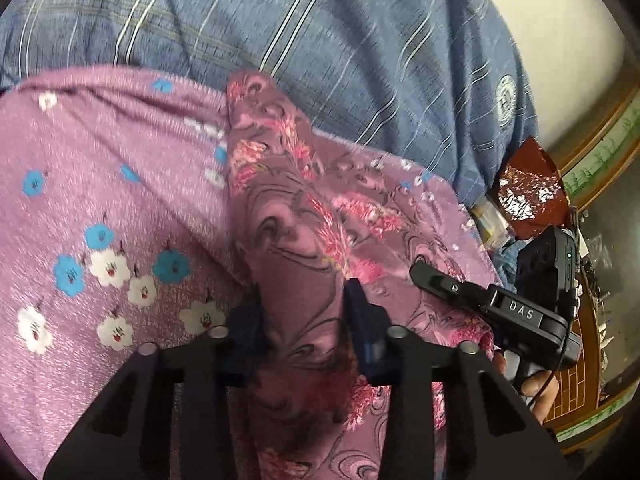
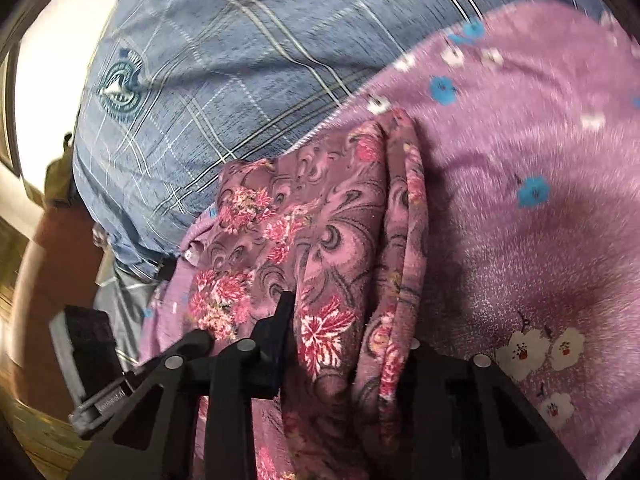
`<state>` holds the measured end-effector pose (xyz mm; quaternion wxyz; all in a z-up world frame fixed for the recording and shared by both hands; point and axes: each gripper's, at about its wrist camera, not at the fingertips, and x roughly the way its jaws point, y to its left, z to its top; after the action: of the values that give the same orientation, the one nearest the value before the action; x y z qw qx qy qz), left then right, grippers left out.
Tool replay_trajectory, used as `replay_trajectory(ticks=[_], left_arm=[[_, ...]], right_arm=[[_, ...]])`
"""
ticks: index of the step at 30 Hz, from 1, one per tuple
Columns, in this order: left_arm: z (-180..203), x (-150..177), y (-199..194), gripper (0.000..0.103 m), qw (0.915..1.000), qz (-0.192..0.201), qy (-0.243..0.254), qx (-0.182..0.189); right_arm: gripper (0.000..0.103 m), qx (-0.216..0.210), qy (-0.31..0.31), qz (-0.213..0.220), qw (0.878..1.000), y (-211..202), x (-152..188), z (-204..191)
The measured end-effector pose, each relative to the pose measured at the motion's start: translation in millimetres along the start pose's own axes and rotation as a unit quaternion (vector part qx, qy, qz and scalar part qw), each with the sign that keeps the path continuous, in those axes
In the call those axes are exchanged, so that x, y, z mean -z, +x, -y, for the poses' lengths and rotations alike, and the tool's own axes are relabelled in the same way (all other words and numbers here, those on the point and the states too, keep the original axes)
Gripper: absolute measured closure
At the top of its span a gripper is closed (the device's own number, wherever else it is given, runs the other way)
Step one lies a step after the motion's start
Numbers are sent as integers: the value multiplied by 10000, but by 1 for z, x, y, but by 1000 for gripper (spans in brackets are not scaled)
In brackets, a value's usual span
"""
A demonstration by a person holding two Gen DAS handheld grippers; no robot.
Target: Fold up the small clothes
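A small mauve garment with pink floral and swirl print (image 1: 296, 216) lies bunched on a purple blanket with blue and white flowers (image 1: 100, 200). My left gripper (image 1: 304, 312) is shut on a fold of the garment, cloth filling the gap between its fingers. In the right wrist view the same garment (image 2: 320, 240) drapes over my right gripper (image 2: 344, 320), which is shut on it; its right finger is hidden under the cloth. The right gripper also shows in the left wrist view (image 1: 432, 276), resting on the garment's right side.
The person's blue plaid shirt (image 1: 320, 40) fills the far side, close behind the blanket (image 2: 540, 160). A dark red foil packet (image 1: 528, 188) and small clutter lie at the right. A wooden floor (image 2: 36, 432) shows at lower left in the right wrist view.
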<state>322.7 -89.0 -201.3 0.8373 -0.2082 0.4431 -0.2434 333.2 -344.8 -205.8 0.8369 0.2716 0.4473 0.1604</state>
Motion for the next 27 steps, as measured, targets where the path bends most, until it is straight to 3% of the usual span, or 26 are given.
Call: replay_trajectory(ticks=[4,5,8,10,11,12,15,18,21,27], left_arm=[[8,-3,-10,71,9997,123,170,87],[9,-3,-8,67,9998,61,197,42],[-2,1,11,24,9991,-410,-35,-42],[-11,7,25,23,9973,-688,-233,-144],[-9,9,24,23,9982,-563,-133,-149],[-6,9,22,27,9986,-502,-9,-160],[-1,7,18,59,9989,-356,191,-257],[-2,6,17,73,9992,-310,127,-213],[5,5,8,79,9992,-146,255,-260],[21,4,-35,79,9977,249,584,-231]], right_arm=[[74,236,-388,179,9988,-15,4,-25],[74,317,-557,245,9976,-19,6,-33],[70,554,-646,220,9961,-16,10,-35],[59,725,-549,20,9958,-1,12,-25],[55,804,-414,-116,9958,6,14,-16],[55,710,-224,-146,9971,7,13,-7],[57,376,54,-149,9992,4,9,3],[70,504,-215,-55,9985,3,10,-5],[75,714,-540,156,9959,-4,11,-21],[75,958,-1104,634,9872,-32,19,-61]])
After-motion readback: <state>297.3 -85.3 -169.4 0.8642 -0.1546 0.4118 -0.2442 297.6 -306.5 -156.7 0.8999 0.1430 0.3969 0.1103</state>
